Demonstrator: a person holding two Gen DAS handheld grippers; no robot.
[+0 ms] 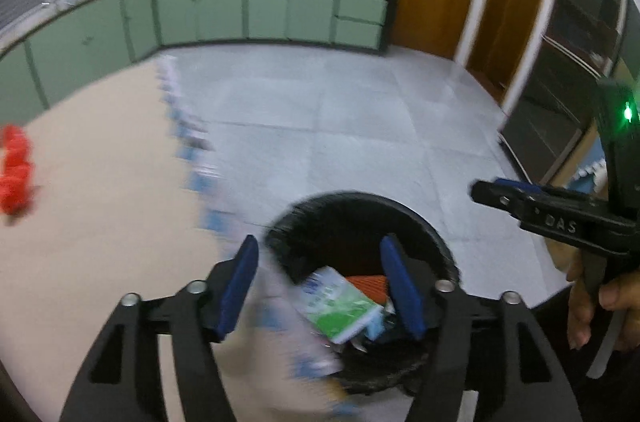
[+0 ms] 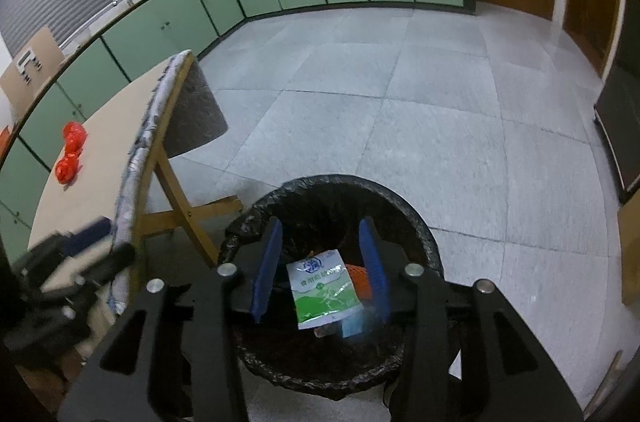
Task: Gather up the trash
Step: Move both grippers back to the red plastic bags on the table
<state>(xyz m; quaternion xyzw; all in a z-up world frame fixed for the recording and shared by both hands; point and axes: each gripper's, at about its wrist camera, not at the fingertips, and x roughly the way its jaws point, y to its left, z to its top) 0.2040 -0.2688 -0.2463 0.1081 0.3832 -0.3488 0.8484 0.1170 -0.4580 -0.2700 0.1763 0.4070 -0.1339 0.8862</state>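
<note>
So the green and white packet (image 2: 324, 292) lies inside the bin (image 2: 420, 234), on top of an orange thing (image 2: 357, 278) and other bits, and nothing holds it. The bin has a black bag over its rim and stands on the grey floor (image 2: 440, 126), just beside the near corner of the table (image 2: 96, 158).

The right gripper (image 2: 322, 270) hangs over the bin and points down into it. Its blue pads stand apart, and the packet shows between them but lower down, so they do not touch it. The left gripper (image 1: 320, 286) is also above the bin, over the side by the table edge, and its pads are wide apart with nothing in them.

The red bag (image 2: 70, 152) lies on the table, far toward its left edge, well apart from both grippers. It looks like the next trash to fetch. Its long side runs along the table's length. The left gripper is on the table side, so I think it is nearer.
</note>
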